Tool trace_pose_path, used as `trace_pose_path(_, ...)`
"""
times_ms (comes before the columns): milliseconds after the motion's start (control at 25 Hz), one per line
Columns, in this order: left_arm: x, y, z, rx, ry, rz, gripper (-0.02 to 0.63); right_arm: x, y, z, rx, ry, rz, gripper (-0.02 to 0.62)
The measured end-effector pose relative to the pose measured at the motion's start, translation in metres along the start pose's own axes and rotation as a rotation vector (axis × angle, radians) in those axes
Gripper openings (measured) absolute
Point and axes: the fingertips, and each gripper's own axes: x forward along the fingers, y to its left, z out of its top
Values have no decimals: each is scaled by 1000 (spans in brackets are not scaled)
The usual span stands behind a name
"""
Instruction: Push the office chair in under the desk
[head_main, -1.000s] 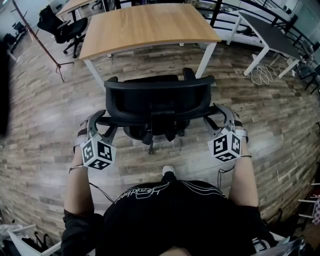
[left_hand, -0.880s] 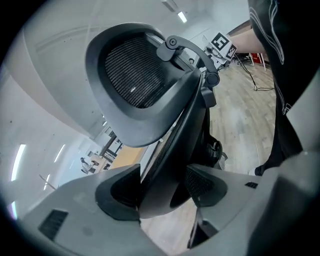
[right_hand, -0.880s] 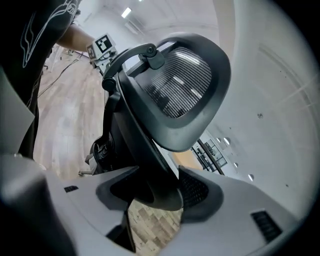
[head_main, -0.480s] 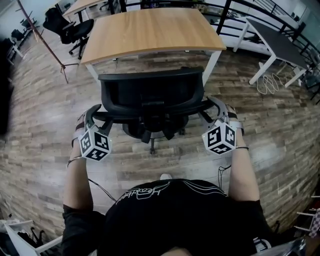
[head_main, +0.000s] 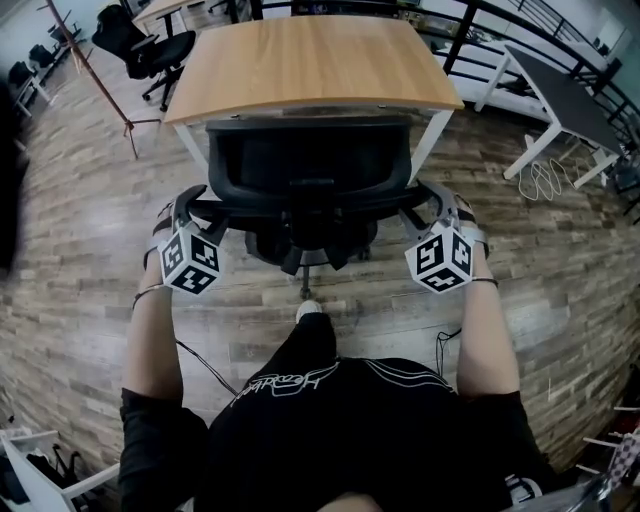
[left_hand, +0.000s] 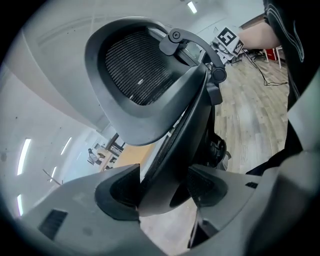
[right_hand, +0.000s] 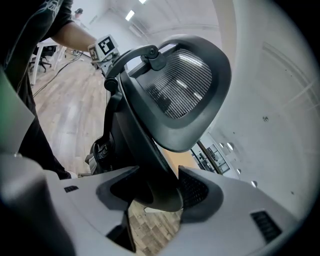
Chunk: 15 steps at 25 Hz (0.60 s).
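Observation:
The black office chair (head_main: 310, 165) faces the wooden desk (head_main: 310, 60), and its mesh backrest top reaches the desk's near edge in the head view. My left gripper (head_main: 188, 215) is shut on the curved black bar at the chair's left side (left_hand: 175, 145). My right gripper (head_main: 437, 208) is shut on the matching bar at the right side (right_hand: 150, 165). In the left gripper view the pads (left_hand: 122, 192) press the bar from both sides. The right gripper view shows its pads (right_hand: 192, 190) pressing the other bar in the same way. The seat and wheels are mostly hidden under the backrest.
The desk's white legs (head_main: 428, 125) flank the chair. Another black chair (head_main: 140, 45) stands at the far left beside a thin stand (head_main: 95, 90). A dark table (head_main: 565, 95) and loose white cable (head_main: 545, 165) are at the right. The person's foot (head_main: 308, 312) is behind the chair.
The chair and both grippers have moved toward the desk, so the backrest now meets the desk's near edge. The person has stepped forward behind it.

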Motion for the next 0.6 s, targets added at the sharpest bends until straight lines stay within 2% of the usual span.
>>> trace_pose_path(360, 52, 47, -6, -3, 18, -6, 267, 55, -25, 16, 9, 6, -7, 267)
trace_pose_path(600, 101, 102, 10, 6, 21, -14, 267, 107, -72, 28, 22, 15, -4, 267)
